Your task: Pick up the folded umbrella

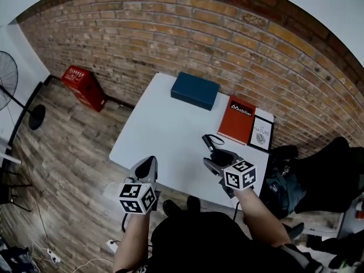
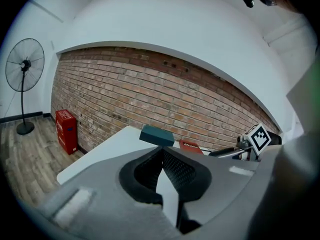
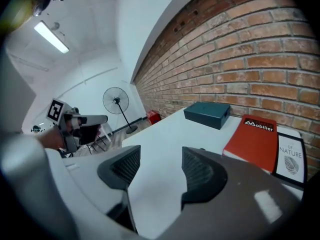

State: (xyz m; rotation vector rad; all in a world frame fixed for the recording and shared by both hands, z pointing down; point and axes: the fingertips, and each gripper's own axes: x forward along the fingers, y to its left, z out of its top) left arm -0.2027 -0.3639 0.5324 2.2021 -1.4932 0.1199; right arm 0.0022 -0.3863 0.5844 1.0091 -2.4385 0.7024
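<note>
Presently: black folded umbrella, wrist loop at its far end, lies on the white rectangular worktop. It is in the near right part, just on the person's side of the red hardcover book.

Right gripper: jaws stand apart. In the right gripper view only bare worktop shows between them, so no thing is in the gap. In the head view the jaws sit close against the near end of the umbrella, which runs on ahead of them toward the book. Contact or a small gap: cannot tell. In the right gripper view the umbrella body does not show, and the right-hand jaw covers that side.

Left gripper: jaws together at the tips, holding no thing. It hangs over the near edge of the worktop, well apart from the umbrella, which lies off to its right.

Other items:
- dark teal rectangular box at the far edge by the brick wall
- white framed card touching the book's right side
- red plastic crate on the wooden floor to the left
</note>
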